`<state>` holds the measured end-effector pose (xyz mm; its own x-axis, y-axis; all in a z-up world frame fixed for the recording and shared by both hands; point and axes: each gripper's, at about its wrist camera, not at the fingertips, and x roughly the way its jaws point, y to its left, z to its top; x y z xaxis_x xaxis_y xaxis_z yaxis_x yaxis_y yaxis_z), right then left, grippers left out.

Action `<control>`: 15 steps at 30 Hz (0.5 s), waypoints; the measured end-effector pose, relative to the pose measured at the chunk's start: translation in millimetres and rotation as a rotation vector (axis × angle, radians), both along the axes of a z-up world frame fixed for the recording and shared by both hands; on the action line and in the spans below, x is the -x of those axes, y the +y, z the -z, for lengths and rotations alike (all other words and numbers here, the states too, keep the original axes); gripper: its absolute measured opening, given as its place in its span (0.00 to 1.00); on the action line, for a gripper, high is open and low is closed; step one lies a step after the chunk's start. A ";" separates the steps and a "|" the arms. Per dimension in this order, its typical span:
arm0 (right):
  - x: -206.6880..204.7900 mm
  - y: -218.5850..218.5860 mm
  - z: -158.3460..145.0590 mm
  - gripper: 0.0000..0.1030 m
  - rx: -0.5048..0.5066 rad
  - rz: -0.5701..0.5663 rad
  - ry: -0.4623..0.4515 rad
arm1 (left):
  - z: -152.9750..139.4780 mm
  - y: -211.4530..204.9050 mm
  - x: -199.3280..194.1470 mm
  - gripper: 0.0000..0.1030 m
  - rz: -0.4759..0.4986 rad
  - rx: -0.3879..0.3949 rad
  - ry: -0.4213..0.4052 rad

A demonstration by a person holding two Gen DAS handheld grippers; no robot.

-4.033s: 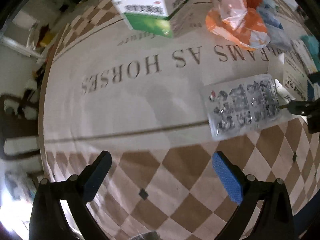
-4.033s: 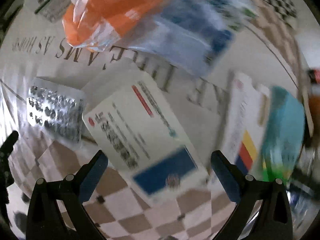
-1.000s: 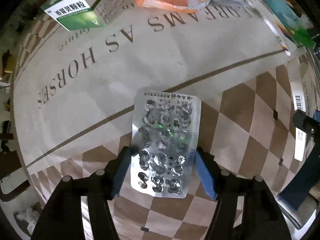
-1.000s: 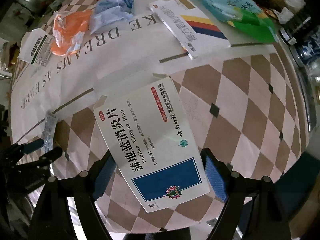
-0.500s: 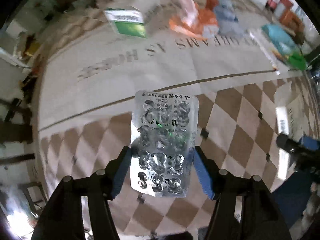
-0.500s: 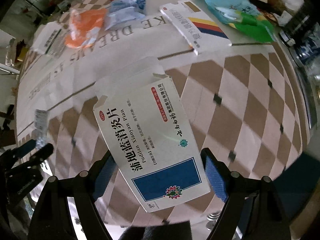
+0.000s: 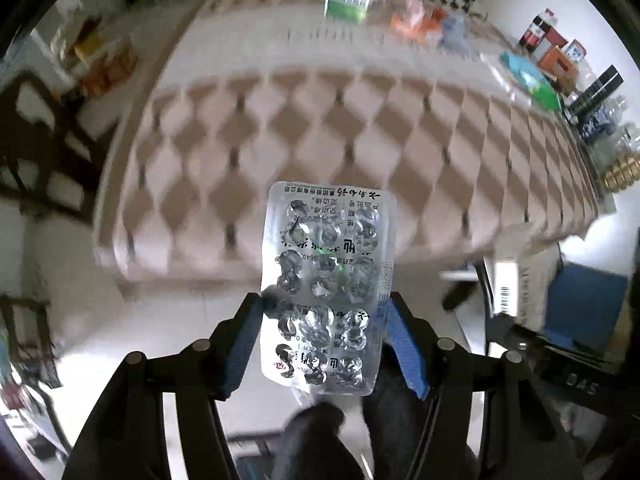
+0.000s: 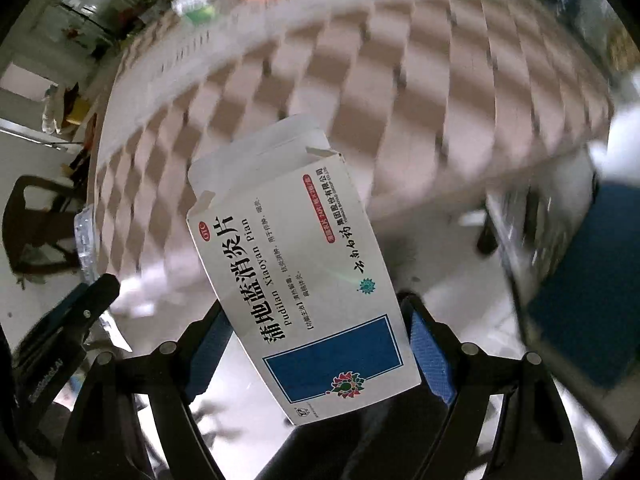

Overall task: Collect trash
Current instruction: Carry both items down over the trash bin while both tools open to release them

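Left wrist view: checkered brown-and-cream counter [image 7: 320,120], blurred, lying far beyond the fingers; pale floor nearer. Left gripper [image 7: 325,344]: blue-padded fingers [image 7: 240,344] clamped on the long edges of a silver blister pack [image 7: 328,288], emptied pockets facing the camera. Far edge of counter: green box [image 7: 346,0], orange wrapper [image 7: 414,22], teal packet [image 7: 528,80]. Right: edge of a white carton.

Right wrist view: same counter [image 8: 400,92], blurred. Right gripper [image 8: 320,356]: fingers pressed on the sides of a white medicine box [image 8: 308,280] with blue panel, end flap open. Left gripper at left edge.
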<state>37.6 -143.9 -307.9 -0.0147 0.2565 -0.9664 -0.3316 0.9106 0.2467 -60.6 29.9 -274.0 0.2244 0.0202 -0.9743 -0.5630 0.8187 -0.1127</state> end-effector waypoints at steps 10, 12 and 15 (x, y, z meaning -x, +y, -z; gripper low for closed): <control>62.6 -27.1 187.0 0.82 0.075 0.045 0.250 | 212.7 9.7 32.9 0.58 -0.114 0.332 0.135; 63.1 -24.2 241.6 0.82 0.074 0.049 0.295 | 260.1 14.7 33.5 0.59 -0.124 0.365 0.150; 63.1 -12.8 314.6 0.82 0.088 0.020 0.322 | 330.2 21.2 39.9 0.60 -0.142 0.427 0.185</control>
